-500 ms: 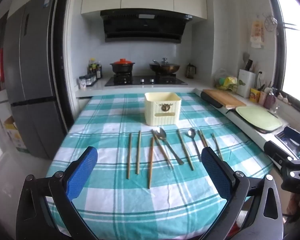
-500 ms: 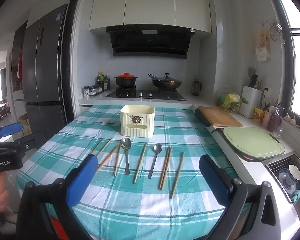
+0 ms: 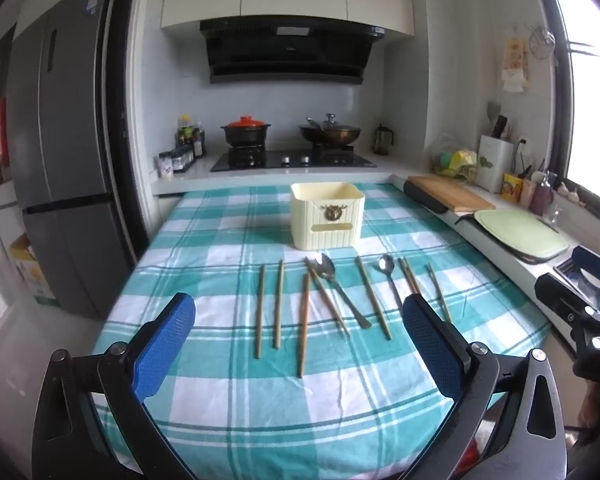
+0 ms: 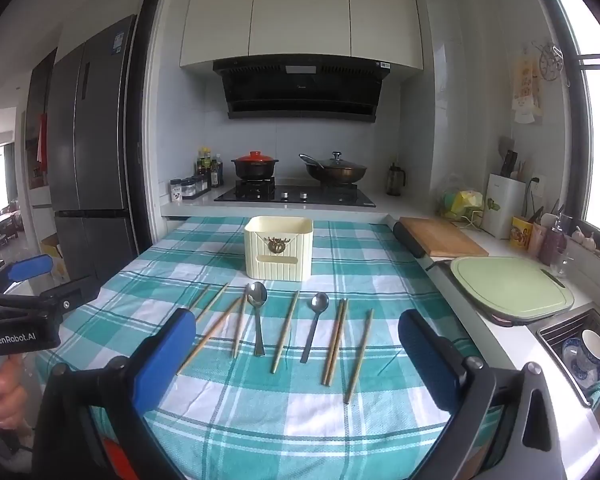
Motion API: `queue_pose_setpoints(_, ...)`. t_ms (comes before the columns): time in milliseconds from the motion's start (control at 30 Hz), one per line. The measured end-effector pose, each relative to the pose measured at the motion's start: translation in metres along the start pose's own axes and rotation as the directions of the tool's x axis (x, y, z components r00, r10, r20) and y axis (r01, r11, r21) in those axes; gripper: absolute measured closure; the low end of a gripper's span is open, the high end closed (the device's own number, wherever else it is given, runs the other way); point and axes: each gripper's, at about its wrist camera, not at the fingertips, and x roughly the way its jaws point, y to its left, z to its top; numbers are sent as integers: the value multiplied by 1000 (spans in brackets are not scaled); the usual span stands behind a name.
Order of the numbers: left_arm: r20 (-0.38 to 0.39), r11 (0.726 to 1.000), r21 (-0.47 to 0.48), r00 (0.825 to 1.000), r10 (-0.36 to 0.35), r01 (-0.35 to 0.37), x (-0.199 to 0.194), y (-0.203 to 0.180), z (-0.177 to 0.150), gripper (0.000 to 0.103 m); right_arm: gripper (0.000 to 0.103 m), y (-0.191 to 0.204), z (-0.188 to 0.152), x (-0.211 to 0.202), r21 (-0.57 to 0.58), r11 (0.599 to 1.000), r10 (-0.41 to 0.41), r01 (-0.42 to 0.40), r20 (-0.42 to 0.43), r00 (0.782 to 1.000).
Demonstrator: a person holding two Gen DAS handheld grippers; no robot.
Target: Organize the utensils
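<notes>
Right wrist view, cream holder (image 4: 278, 254) interior hidden, both grippers' fingers (image 4: 162, 360) spread wide, empty.

You've got a cream ribbed holder (image 4: 278, 249) standing upright and open-topped. Just in front of it, wooden chopsticks (image 4: 334, 343) lie flat in a loose row, with two metal spoons (image 4: 257, 312) among them, bowls toward the holder.

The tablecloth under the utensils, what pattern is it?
The tablecloth is a teal-and-white plaid check, shown best in the right wrist view.
</notes>
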Motion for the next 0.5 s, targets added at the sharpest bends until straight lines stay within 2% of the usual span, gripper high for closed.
queue_pose_setpoints(500, -2, 1000, 0, 1000, 2, -2, 2, 3, -2, 1, 0, 1, -1, 2, 2, 1000, 10, -10, -12, 1000)
